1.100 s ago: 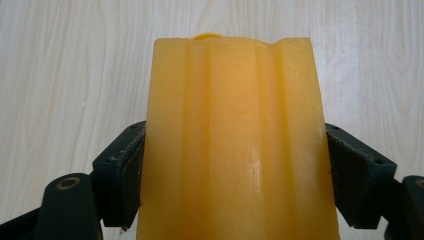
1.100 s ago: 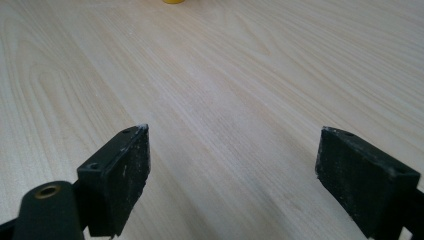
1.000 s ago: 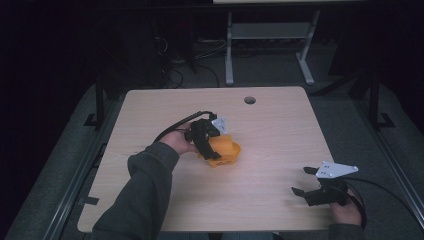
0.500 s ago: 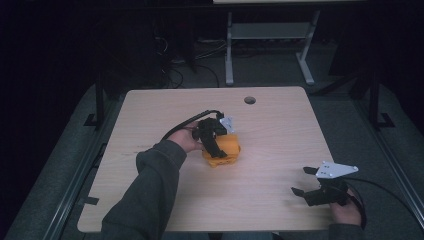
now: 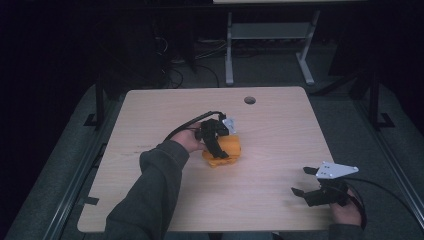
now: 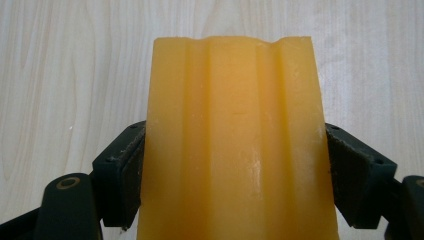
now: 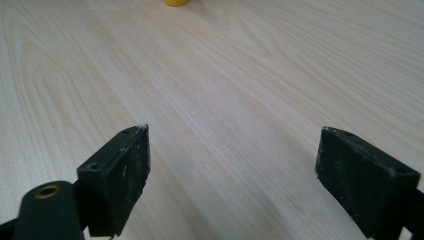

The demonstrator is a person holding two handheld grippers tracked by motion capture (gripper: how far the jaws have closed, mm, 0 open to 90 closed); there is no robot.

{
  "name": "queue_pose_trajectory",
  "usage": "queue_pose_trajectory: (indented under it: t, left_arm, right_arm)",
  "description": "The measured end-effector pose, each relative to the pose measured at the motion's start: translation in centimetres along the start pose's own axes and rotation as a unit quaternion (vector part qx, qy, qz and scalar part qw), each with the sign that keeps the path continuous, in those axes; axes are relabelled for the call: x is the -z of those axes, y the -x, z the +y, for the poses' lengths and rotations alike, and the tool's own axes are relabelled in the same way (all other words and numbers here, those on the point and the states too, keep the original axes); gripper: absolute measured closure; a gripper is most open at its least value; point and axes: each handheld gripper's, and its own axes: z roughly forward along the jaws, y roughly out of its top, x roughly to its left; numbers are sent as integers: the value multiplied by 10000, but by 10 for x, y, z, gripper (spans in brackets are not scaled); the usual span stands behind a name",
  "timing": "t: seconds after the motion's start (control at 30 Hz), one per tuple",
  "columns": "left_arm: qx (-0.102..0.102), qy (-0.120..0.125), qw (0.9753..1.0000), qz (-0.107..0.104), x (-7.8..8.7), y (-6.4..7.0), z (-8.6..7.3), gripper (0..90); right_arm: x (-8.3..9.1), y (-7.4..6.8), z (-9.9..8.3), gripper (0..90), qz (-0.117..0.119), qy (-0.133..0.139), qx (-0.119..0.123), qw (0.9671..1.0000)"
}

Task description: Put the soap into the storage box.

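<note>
A yellow-orange ribbed block [image 5: 231,148] lies near the middle of the light wooden table [image 5: 280,130]. My left gripper [image 5: 220,149] reaches over it from the left. In the left gripper view the block [image 6: 235,165] stands between the two black jaws, which press on its sides; the left gripper [image 6: 235,132] is shut on it. My right gripper [image 5: 301,181] rests near the table's front right corner, jaws wide apart. In the right gripper view the right gripper [image 7: 235,131] has only bare wood between its jaws, and the block's edge [image 7: 177,2] peeks in at the top.
A round cable hole [image 5: 250,100] sits near the table's far edge. Beyond the table stands a grey metal frame [image 5: 270,35], with cables [image 5: 170,55] on the dark floor. Black rails [image 5: 100,105] run along both sides of the table.
My left gripper has shifted slightly right and away over the block. The right gripper has stayed where it was.
</note>
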Motion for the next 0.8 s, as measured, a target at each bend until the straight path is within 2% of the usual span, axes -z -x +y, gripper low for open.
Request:
queue_pose_trajectory:
  t: [0.17, 0.27, 0.43, 0.8]
  left_arm:
    - [-36, -88, 9999, 34, -1, 1, 0, 210]
    - [-3, -184, 9998, -25, -4, 1, -1, 210]
    - [24, -191, 9998, -60, -4, 0, -2, 208]
    - [23, -272, 9996, 47, -4, 2, -3, 199]
  right_arm:
    - [0, 0, 0, 137, -2, -5, -33, 10000]
    - [1, -1, 0, 137, 2, -2, -22, 10000]
    - [1, -1, 0, 137, -1, -8, -19, 10000]
    - [-1, -1, 0, 137, 8, -36, 12, 10000]
